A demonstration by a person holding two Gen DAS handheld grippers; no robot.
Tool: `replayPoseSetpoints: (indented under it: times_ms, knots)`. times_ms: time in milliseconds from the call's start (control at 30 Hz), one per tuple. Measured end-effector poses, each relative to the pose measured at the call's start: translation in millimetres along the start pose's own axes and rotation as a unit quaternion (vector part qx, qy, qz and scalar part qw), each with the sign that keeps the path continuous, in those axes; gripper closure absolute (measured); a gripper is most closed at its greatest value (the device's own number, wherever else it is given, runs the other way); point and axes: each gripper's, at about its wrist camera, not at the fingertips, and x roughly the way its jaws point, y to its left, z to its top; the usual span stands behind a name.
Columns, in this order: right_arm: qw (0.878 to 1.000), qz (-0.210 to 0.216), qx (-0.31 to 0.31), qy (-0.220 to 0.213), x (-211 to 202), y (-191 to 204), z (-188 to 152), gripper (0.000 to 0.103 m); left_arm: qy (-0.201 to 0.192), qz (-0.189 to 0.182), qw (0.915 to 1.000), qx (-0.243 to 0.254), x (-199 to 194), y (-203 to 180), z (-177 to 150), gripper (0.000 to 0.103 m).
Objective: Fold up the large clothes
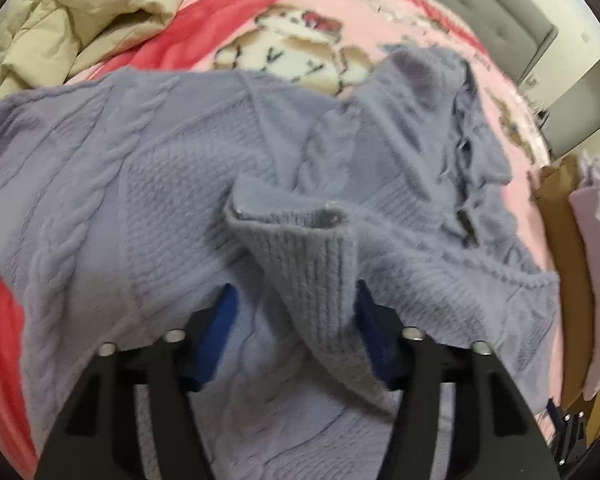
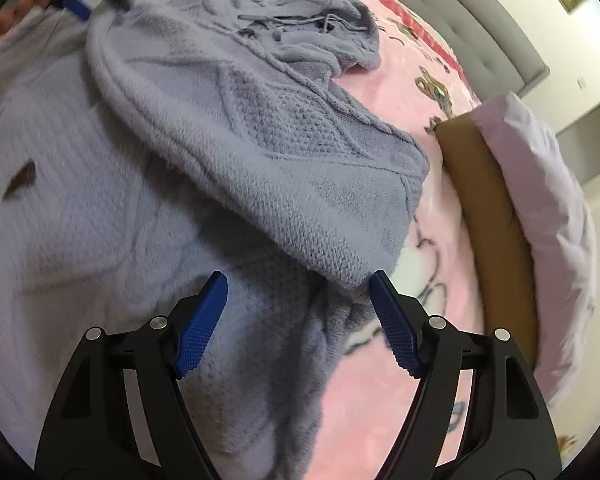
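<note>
- Lavender cable-knit sweater (image 1: 148, 184) lies spread on the pink blanket (image 1: 380, 20) of the bed; soft, thick and limp, it is best taken at the ribbed cuff (image 1: 300, 264) or hem.
- Left gripper (image 1: 296, 320): cuff lies between its jaws; whether they pinch it cannot be told.
- Right gripper (image 2: 298, 320): jaws wide apart, empty, beside a folded-over edge.
- Only the left wrist view shows the beige duvet (image 1: 72, 20); the right wrist view shows the pillow (image 2: 540, 200) best.

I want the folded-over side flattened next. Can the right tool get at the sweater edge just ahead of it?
Probably yes. The right tool is open, and the folded edge of the sweater hangs just ahead of its fingertips with nothing between; the pillow lies off to the side.
</note>
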Motion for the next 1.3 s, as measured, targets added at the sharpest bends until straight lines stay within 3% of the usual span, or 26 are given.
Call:
replayPoseSetpoints:
  times_ms: [133,233,333,400,500,567,633,733,767,867,1000,1067,1200,1300]
  knots:
    - [1.0,-0.009,0.01,-0.008,4,-2,1,0.033,0.005,0.004,0.9997,0.023,1,-2,0,0.05]
    - [0.999,-0.041,0.003,-0.018,6,-2,0,0.037,0.011,0.015,0.9998,0.011,3,-3,5,0.073]
    - [0.997,-0.065,-0.005,-0.027,8,-5,1,0.063,-0.002,0.0,0.9995,-0.032,-6,10,6,0.087]
    - [0.996,-0.084,-0.019,-0.02,13,-6,1,0.083,-0.029,-0.018,0.9989,-0.032,-16,11,2,0.089]
    - [0.992,-0.117,-0.035,-0.008,22,-11,4,0.089,-0.053,-0.025,0.9982,-0.012,-25,6,-1,0.09]
    - [0.99,-0.137,-0.012,-0.008,20,-23,7,0.091,-0.069,-0.045,0.9964,-0.021,-31,3,6,0.09]
    - [0.987,-0.159,0.018,-0.021,11,-33,6,0.091,-0.114,-0.086,0.9894,-0.027,-48,-5,18,0.091]
    - [0.987,-0.155,0.041,0.014,20,-39,-1,0.091,-0.187,-0.094,0.9762,0.056,-75,-40,20,0.09]
    - [0.988,-0.146,0.045,0.035,29,-38,-5,0.091,-0.188,-0.09,0.9745,0.083,-74,-52,17,0.09]
    - [0.986,-0.14,0.063,0.071,50,-40,-17,0.091,-0.141,-0.062,0.9833,0.097,-49,-58,9,0.09]
    - [0.986,-0.115,0.093,0.077,54,-50,-15,0.091,-0.081,-0.043,0.9951,0.036,-15,-17,-11,0.09]
    - [0.987,-0.12,0.073,0.077,57,-47,-13,0.091,-0.067,-0.043,0.9965,0.025,-8,-4,-19,0.09]
    - [0.988,-0.128,0.029,0.078,56,-37,-10,0.088,-0.054,-0.043,0.996,0.056,-2,-1,-35,0.086]
    - [0.992,-0.101,0.052,0.052,35,-42,-10,0.072,-0.067,-0.055,0.994,0.067,-13,4,-38,0.075]
